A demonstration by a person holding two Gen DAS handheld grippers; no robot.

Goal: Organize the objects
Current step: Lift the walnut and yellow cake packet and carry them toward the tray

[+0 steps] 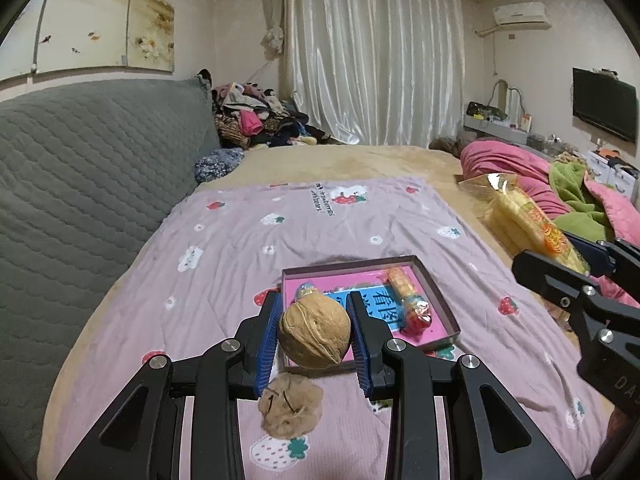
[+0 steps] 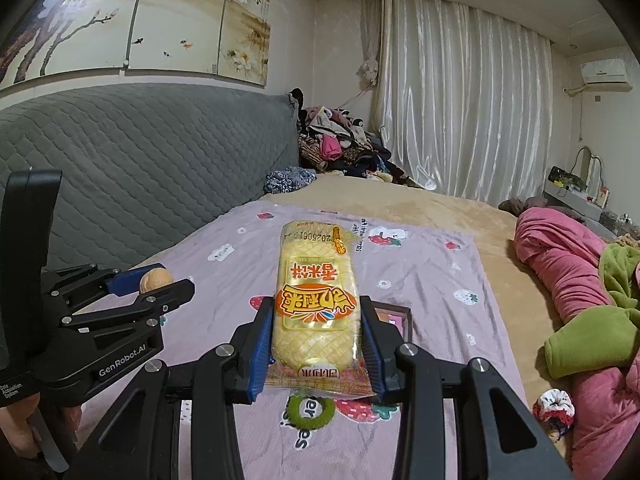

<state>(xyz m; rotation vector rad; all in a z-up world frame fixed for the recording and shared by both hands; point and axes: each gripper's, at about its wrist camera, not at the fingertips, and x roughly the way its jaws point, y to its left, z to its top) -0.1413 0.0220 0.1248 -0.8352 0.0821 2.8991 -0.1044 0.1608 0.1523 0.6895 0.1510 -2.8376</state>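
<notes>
Left gripper (image 1: 314, 334): jaws clamp a walnut (image 1: 315, 332), just short of the pink-lined box (image 1: 434, 280); carry it over the rim before you let go. Right gripper (image 2: 318, 340): jaws pinch a rice-cracker packet (image 2: 316, 304) near the box. Readable: "GenRobot.AI", "香米饼".

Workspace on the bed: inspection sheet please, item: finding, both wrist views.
Surface: pink strawberry-print blanket spread over a tan bed cover.
Job's things: shallow box on the blanket, holding a wrapped candy stick; walnut and yellow snack packet both held in the air; second walnut lying on the blanket.
Clutter: clothes pile, pink quilt, green blanket.
Grippers: left gripper shut on the walnut; right gripper shut on the snack packet.
Cables: nothing seen.
Surroundings: grey headboard, curtains, wall TV, air conditioner.
</notes>
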